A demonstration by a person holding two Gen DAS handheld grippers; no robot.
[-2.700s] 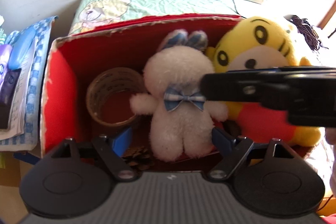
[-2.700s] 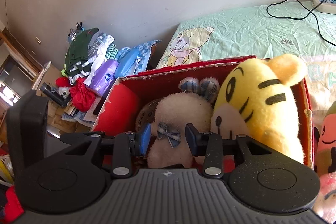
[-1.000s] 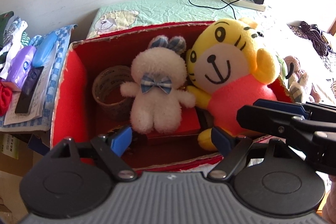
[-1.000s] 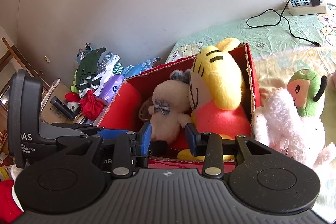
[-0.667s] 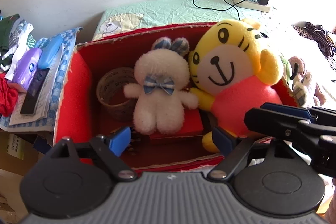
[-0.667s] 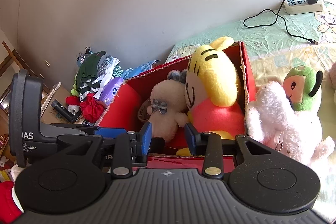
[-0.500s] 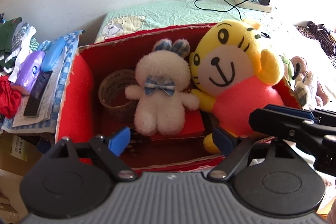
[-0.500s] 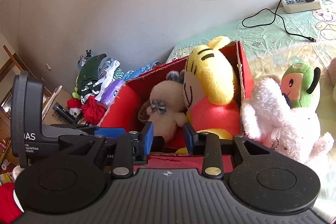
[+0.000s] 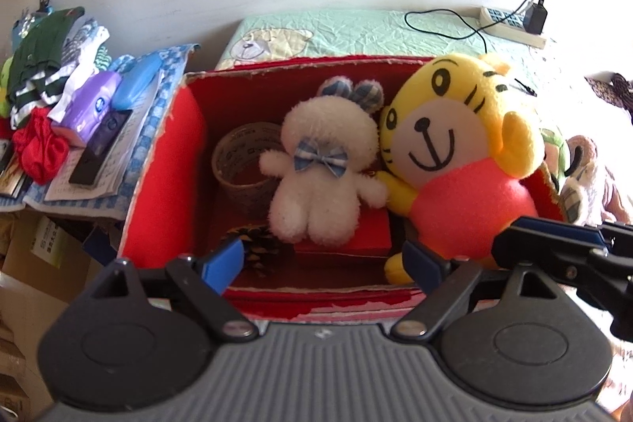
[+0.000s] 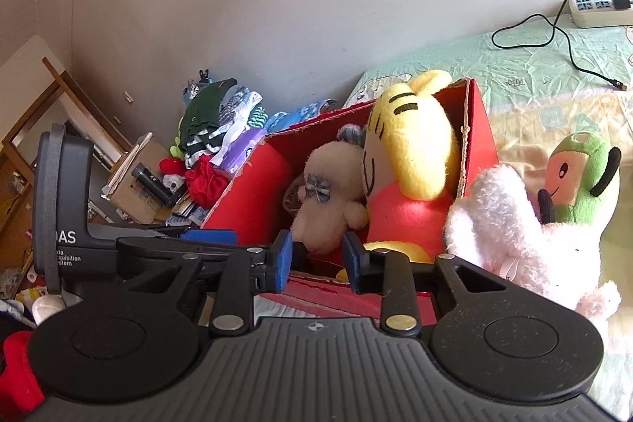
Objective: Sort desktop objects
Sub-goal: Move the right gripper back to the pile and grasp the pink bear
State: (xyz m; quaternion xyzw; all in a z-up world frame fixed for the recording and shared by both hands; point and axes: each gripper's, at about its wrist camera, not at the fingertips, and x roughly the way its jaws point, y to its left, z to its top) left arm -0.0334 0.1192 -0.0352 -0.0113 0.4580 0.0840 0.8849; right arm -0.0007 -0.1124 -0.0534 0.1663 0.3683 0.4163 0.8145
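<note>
Red cardboard box (image 9: 166, 161) on bed holds fluffy white bunny (image 9: 320, 180) w/ blue bow, plush yellow tiger (image 9: 455, 145), tape roll (image 9: 241, 165), pinecone (image 9: 261, 244). Left gripper (image 9: 322, 262) spread wide, empty; right gripper (image 10: 316, 260) narrow, empty, just outside box.

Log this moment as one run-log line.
left gripper: open, empty | right gripper: open, empty | red box: holds white bunny, yellow tiger

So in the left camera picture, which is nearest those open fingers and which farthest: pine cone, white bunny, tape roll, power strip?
1. Pine cone, just beyond the left fingers.
2. White bunny, mid-box.
3. Tape roll, behind, left.
4. Power strip, far right on the bed.
</note>
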